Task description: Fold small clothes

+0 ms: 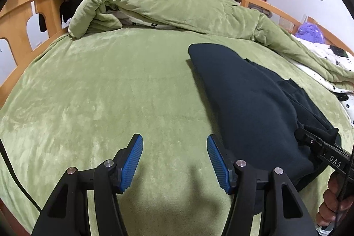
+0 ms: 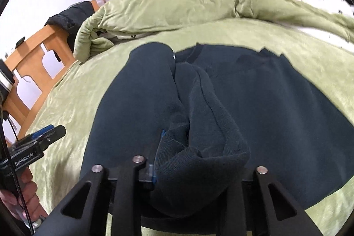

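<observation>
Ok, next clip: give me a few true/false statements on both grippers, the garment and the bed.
1. The left gripper is open and holds nothing. True.
2. The right gripper is shut on a fold of the dark garment. True.
3. The garment is bright red. False: it is dark, near black.
4. The garment lies on a bare wooden floor. False: it lies on a green blanket.
5. A rumpled green quilt is heaped behind the garment. True.

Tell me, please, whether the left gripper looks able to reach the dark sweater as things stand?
Probably yes: the left gripper is open and empty over bare green blanket, and the dark sweater lies just to its right, nothing between them.
</observation>
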